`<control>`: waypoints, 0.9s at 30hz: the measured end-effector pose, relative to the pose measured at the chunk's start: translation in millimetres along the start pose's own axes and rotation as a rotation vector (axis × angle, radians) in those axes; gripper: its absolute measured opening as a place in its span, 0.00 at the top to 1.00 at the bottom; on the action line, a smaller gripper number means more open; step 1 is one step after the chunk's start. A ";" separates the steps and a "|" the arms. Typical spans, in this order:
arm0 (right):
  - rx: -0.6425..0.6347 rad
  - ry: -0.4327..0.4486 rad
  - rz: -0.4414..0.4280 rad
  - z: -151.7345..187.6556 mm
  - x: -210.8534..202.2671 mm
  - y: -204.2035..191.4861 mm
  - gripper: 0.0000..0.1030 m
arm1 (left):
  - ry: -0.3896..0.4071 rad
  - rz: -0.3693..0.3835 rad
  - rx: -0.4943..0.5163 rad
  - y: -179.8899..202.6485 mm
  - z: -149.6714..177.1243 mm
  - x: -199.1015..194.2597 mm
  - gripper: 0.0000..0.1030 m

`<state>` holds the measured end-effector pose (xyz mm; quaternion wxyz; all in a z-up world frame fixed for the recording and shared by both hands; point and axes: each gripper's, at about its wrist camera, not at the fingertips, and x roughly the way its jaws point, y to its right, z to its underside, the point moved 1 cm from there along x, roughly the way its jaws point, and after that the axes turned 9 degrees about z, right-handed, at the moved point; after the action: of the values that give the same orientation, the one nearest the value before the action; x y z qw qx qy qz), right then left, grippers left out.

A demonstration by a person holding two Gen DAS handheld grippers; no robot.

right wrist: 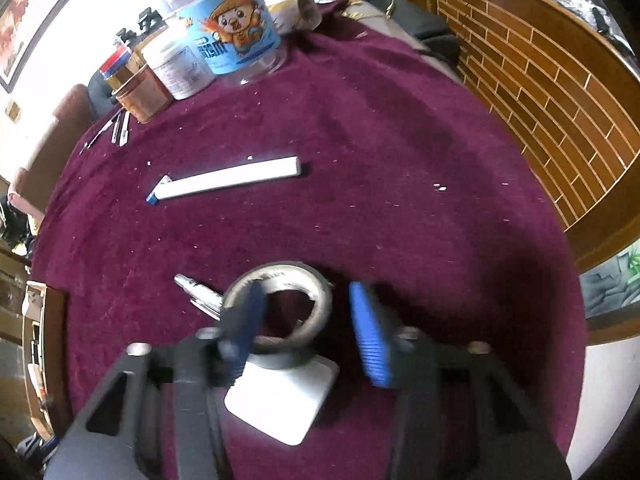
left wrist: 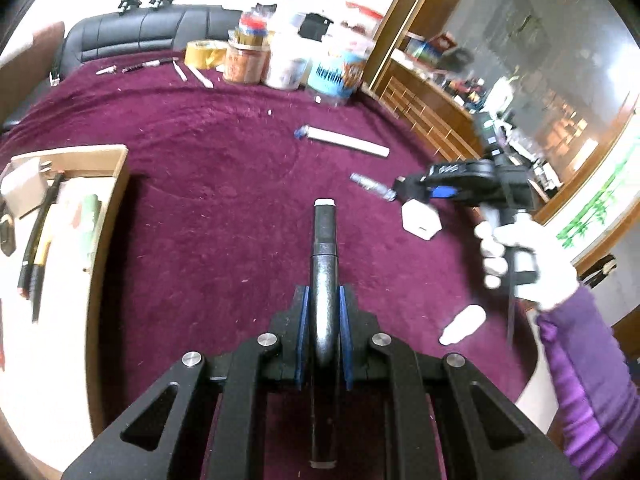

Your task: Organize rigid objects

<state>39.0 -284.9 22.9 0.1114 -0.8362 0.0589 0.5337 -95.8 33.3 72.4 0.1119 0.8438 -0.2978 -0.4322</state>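
Your left tool [left wrist: 323, 320] is clamped on a dark cylinder [left wrist: 325, 248] — your right tool [right wrist: 308, 320], pads apart, straddles a tape roll [right wrist: 280, 300] on the maroon tabletop [right wrist: 400, 160].

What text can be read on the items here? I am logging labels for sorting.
No text reads clearly.
Blue cartoon tub: large white lettering under the mascot, too blurred and distorted to read.
White jar: fine print, too small.
Amber jar: no readable text.
Tape roll, white block: no legible text visible.
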 end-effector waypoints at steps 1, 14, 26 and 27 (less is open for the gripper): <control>0.000 -0.002 0.009 -0.2 0.4 -1.6 0.84 | 0.013 0.004 -0.003 -0.9 0.6 -7.9 0.89; -0.036 0.162 -0.062 24.6 -77.6 -29.1 0.89 | 0.164 -0.090 -0.190 -91.0 27.6 -103.5 0.89; -0.257 0.165 -0.330 89.5 -127.7 -164.6 0.89 | 0.133 -0.202 -0.383 -168.8 54.6 -108.2 0.89; -0.274 0.157 -0.346 95.5 -127.5 -175.1 0.89 | 0.130 -0.202 -0.394 -172.9 56.1 -108.6 0.89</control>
<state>-61.0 -94.1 121.3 0.0818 -0.8802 -0.1500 0.4428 -119.0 240.1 33.5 0.2496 0.8571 -0.1136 -0.4360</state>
